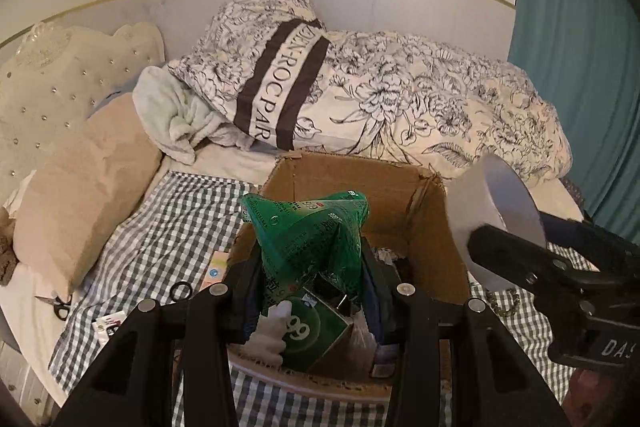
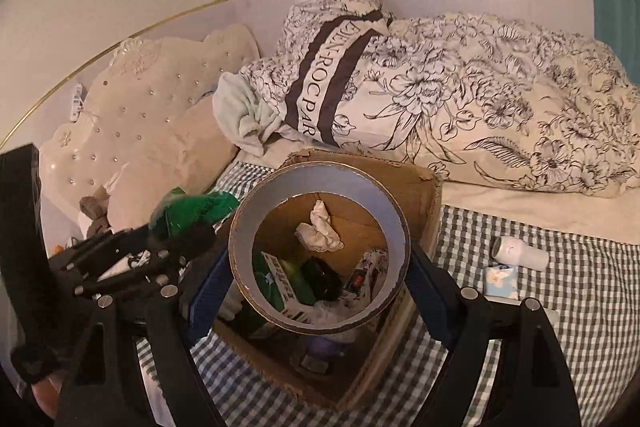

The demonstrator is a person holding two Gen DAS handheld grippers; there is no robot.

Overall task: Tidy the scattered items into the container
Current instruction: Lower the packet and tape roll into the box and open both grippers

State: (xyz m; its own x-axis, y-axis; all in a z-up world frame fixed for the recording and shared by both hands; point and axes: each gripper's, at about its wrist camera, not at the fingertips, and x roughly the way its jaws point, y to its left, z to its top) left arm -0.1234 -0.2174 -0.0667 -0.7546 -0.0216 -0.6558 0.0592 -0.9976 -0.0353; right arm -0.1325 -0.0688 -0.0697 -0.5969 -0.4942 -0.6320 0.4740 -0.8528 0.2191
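An open cardboard box [image 1: 404, 203] stands on the checked cloth on a bed. My left gripper [image 1: 310, 263] is shut on a crumpled green plastic packet [image 1: 308, 227], held just above the box's near left part. My right gripper [image 2: 320, 279] is shut on a wide roll of tape [image 2: 320, 179], gripped across its outer sides and held over the cardboard box [image 2: 420, 195]. Through the ring I see a white crumpled cloth [image 2: 318, 231], a green carton [image 2: 276, 279] and other small items lying inside. The roll of tape [image 1: 480, 195] also hangs at the box's right edge in the left wrist view.
Scissors [image 1: 60, 303], a black ring [image 1: 181, 291] and a card [image 1: 214, 267] lie left of the box. A white cylinder [image 2: 520, 253] and a tissue pack [image 2: 500, 281] lie to its right. A flowered duvet [image 1: 400, 99] and pillows [image 1: 80, 179] crowd the far side.
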